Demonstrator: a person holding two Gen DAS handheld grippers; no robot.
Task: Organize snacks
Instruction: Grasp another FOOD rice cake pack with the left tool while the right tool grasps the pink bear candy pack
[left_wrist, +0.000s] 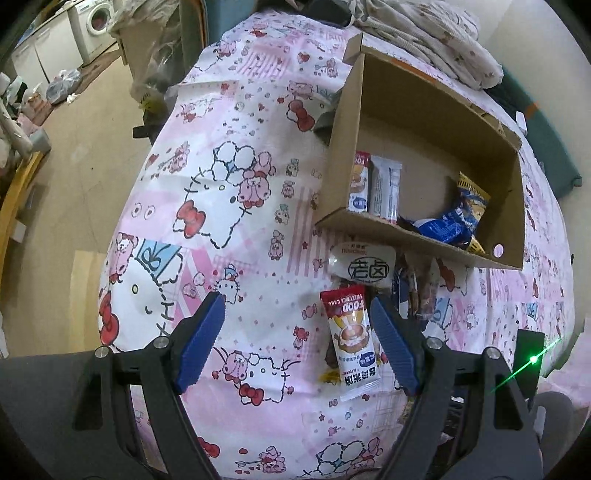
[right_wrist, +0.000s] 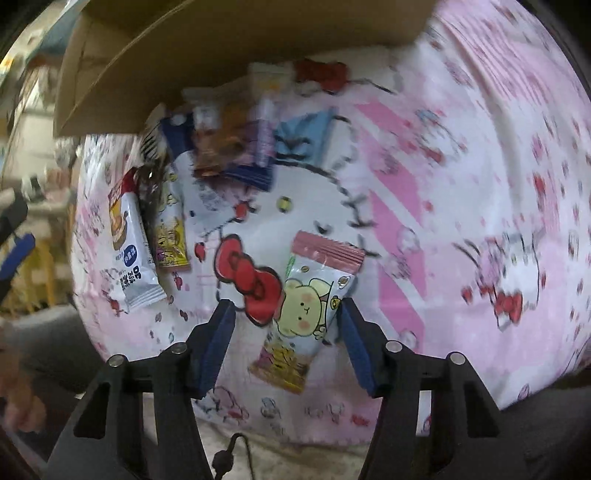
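From the left wrist, the left gripper (left_wrist: 297, 334) hung wide open and empty above the pink cartoon bedsheet (left_wrist: 221, 184), with a red-topped rice cake packet (left_wrist: 349, 339) lying flat just inside its right finger. Beyond it, at far right, stood the cardboard box (left_wrist: 509, 206), already holding an upright rice cake packet (left_wrist: 360, 181), a white bar (left_wrist: 386, 188) and blue bags (left_wrist: 448, 225), while a few loose snacks (left_wrist: 417, 291) lay against its near wall. To grasp well, that gripper probably needed to shift right until the packet sat midway between the fingers, then close across its narrow width. From the right wrist, blurred by motion, the right gripper (right_wrist: 288, 345) was likewise spread open with nothing in it, and a bear-print packet (right_wrist: 306, 314) lay on the sheet between its fingers, nearer the right one. A pile of snacks (right_wrist: 221, 155) sat farther off beside the box wall (right_wrist: 229, 48), with another rice cake packet (right_wrist: 131, 251) to the left. Centring before closing, and pinching the packet's middle rather than its crimped end, would likely keep it from slipping.
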